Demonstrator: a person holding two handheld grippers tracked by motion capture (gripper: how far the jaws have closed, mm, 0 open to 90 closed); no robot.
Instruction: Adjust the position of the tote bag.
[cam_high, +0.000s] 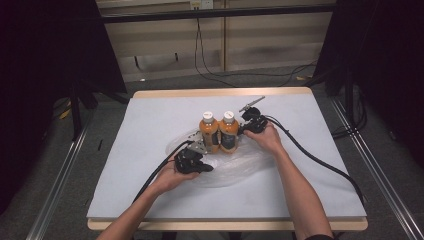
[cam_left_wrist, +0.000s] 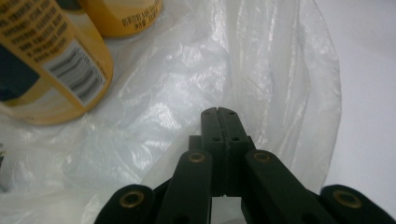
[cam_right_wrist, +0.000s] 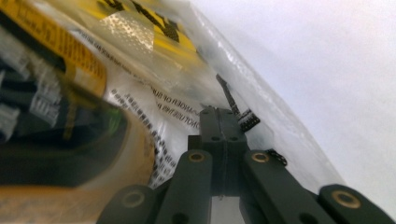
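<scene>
Two orange bottles with white caps stand side by side mid-table, the left bottle and the right bottle, on a clear plastic bag. My left gripper lies low at the bag's near left side. In the left gripper view its jaws are shut on the bag's film, with a labelled bottle to the upper left. My right gripper is beside the right bottle. In the right gripper view it is shut on the printed bag film, pressed close to a bottle.
The table has a pale grey cover with a wooden rim. Black cables trail from both grippers toward the near edge. Dark curtains and stands flank the table, and cables lie on the floor behind it.
</scene>
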